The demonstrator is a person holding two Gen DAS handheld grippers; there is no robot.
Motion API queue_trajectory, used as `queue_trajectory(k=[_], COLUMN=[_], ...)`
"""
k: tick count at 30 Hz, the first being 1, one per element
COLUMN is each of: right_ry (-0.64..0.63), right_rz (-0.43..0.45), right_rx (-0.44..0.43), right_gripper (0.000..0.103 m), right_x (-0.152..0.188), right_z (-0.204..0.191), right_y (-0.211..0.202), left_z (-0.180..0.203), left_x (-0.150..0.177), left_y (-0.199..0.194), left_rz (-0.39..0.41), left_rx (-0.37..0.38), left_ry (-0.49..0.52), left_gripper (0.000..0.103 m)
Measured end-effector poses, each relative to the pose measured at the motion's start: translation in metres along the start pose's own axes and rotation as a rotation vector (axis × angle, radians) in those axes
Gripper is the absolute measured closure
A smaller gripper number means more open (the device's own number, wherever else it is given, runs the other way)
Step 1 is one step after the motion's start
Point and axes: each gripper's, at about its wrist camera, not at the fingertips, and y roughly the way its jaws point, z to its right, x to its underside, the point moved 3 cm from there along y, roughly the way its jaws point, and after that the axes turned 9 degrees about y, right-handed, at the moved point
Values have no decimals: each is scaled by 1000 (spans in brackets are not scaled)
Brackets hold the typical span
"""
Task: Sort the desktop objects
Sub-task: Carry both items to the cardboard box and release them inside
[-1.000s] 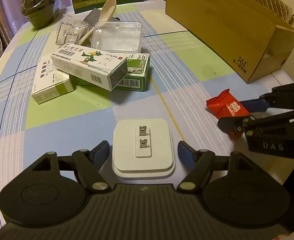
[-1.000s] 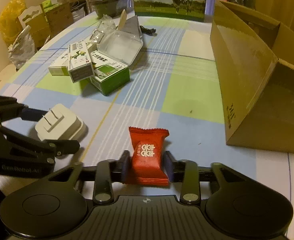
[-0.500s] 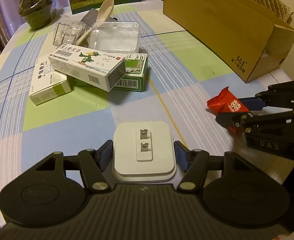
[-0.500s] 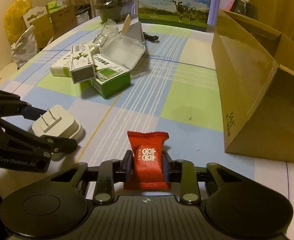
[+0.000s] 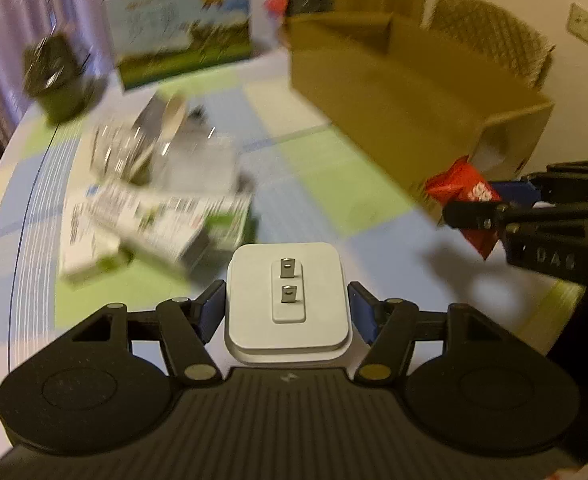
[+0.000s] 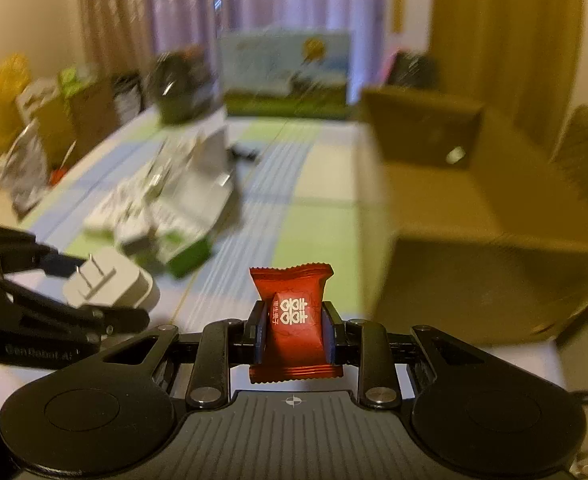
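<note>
I've got both hands loaded here: my left gripper [image 5: 287, 312] is clamped on the white plug adapter [image 5: 287, 300], prongs pointing up, blue pads pressed to its two sides, and my right gripper [image 6: 294, 332] is pinching the red candy packet [image 6: 291, 320] across its middle, crimped ends sticking out above and below. Both loads look clear of the checked tablecloth [image 5: 322, 176], and the background is smeared with motion blur, so I read this as mid-carry. The open cardboard box [image 5: 406, 92] sits ahead and to the right, and that's my guess for the drop point. Now the worries. The adapter is smooth, with rounded edges, and I'm holding it only by its flanks; any jolt or tilt could let it slide out of the pads, so I want the wrist level. The candy wrapper is slick and crushable; the sweet inside could shift and the packet twist loose. The two grippers are also near each other: from the left view the right one sits just beside my path to the box, so if both head in together they could knock. And the pile of medicine boxes [image 5: 149, 220] lies near my left side; a low swing would scatter it. I can't tell what's inside the box from here.
</note>
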Motion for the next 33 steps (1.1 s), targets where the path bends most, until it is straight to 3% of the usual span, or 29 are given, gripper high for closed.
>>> queue_trajectory(k=[8,15,25,29,33], right_ry=[83,170,236,242,246], right_rz=[170,185,154,144,135], right_rx=[96,164,151,137,129], right_gripper=[79,79,79,79,79], right_x=[-69,-98,-98,-96,-95], right_z=[63,126,160,163,164], right_y=[-44,-39,-20,-12,-6], left_z=[44,84,112,109,94], left_x=[-88,-150,-176,-176,-172], left_y=[-6,20,71,71,62], left_rz=[127,179,156,171,185], left_rx=[57,107,156,148,125], left_ry=[84,132,153,147,117], left_gripper=[42,42,42,35,35])
